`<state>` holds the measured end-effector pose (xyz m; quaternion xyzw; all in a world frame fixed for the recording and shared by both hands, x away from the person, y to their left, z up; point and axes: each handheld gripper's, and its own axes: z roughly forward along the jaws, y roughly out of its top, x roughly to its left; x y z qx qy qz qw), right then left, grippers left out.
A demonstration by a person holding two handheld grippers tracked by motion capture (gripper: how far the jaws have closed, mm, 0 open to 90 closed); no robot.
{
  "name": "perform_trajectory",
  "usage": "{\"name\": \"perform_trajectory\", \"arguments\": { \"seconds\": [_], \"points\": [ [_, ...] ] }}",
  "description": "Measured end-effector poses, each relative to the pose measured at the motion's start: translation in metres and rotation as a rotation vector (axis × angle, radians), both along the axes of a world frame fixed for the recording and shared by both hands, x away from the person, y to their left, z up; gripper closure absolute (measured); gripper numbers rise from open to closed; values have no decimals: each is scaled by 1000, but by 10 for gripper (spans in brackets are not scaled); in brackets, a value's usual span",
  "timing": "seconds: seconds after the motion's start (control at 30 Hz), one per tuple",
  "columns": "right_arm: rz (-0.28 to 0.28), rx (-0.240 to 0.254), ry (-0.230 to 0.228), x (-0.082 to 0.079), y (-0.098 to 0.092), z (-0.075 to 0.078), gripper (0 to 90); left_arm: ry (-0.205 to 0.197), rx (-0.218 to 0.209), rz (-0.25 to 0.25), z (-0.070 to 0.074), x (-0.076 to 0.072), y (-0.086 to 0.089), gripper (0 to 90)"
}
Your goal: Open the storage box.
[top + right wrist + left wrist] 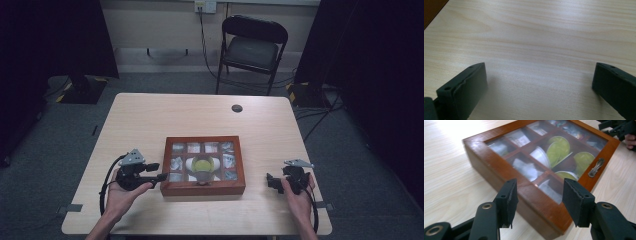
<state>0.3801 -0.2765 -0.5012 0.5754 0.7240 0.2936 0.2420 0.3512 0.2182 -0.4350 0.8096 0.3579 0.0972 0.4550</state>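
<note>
Each black hand-held gripper, left (161,172) and right (270,181), carries a grey three-cornered plate, brass-ringed screw holes, ridged pads and a trailing black cable.

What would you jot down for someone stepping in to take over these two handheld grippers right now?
Left gripper: jaws partly open, nothing between them, at the left near corner of the wooden box.
Right gripper: jaws wide open, empty, over bare table to the right of the box.
Box: centre of table, glass lid shut, metal handle on the near edge. Green-topped capsules and packets inside.
Done: nothing obvious; the box looks untouched.
Left: probably opening the lid by its handle.
</note>
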Motion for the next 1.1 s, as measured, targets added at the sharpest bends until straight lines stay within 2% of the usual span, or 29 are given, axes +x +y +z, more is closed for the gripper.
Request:
{"name": "perform_trajectory", "arguments": {
  "seconds": [0.07,0.17,0.23,0.3,0.37,0.5,0.53,0.67,0.7,0.73,0.77,0.8,0.83,0.87,0.9,0.93,1.1],
  "points": [
    [0,0,0,0,0,0,0,1,2,-15,1,1,-6,463],
    [0,1,0,0,0,0,0,-23,13,-37,4,3,-17,465],
    [1,0,0,0,0,0,0,-33,9,-48,7,6,-26,468],
    [0,1,1,0,0,0,0,-39,2,-54,8,7,-29,477],
    [1,1,1,0,0,0,0,-36,-11,-76,11,10,-38,485],
    [1,2,1,0,0,0,0,-40,-1,-103,14,14,-47,500],
    [1,1,1,0,0,0,0,-25,-32,-113,14,17,-51,514],
    [2,1,1,0,0,0,0,-5,-28,-144,12,20,-59,530],
    [3,1,1,1,0,0,0,3,-20,-179,11,21,-65,533],
    [3,1,1,1,0,0,0,3,-20,-179,11,21,-65,527],
    [6,1,0,1,0,0,0,14,-40,-196,9,22,-73,515],
    [6,1,0,1,0,0,0,14,-40,-196,9,22,-73,514],
    [7,0,0,1,0,0,0,26,-67,-204,8,22,-77,514],
    [9,-1,-1,2,0,0,0,34,-33,-236,5,21,-87,516],
    [9,-1,-1,2,0,0,0,34,-33,-236,5,21,-87,519],
    [10,-1,-1,2,0,0,0,33,7,-252,3,20,-93,519],
    [10,-1,-1,2,0,0,0,49,13,-273,-4,18,-101,557]
  ]
}}
